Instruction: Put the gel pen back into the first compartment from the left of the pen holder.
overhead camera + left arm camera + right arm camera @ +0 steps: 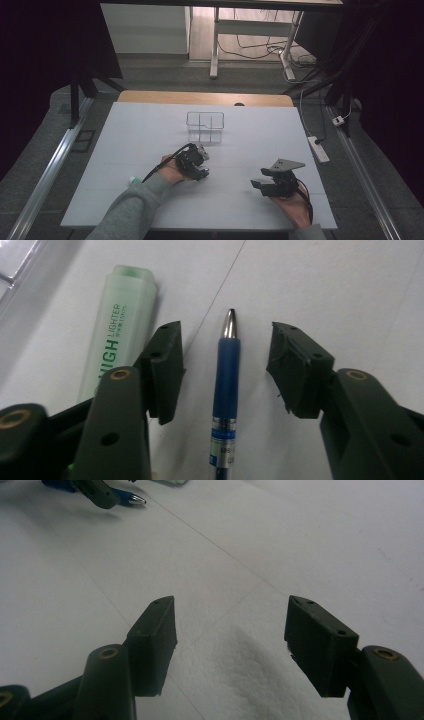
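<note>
The pen lay flat on the white tabletop, directly between the jaws of the left tongs. Its long axis ran along the tongs' own line of sight, silver tip pointing away from the hand, so the jaws stood one on each side of the blue grip, square across the barrel. They were apart, with bare tabletop showing between each pad and the pen; nothing was clamped yet.

A green highlighter lay just left of the left jaw, roughly parallel to the pen and outside the gap, close enough that the jaw's outer face sat near it.

In the high view the left tongs were low over the middle of the tabletop, just near of the clear divided box. The right tongs rested well to the right, jaws apart and empty, with the pen tip far off in their view. The left hand was plainly the nearer one, and a straight closing looked enough to take the pen.
</note>
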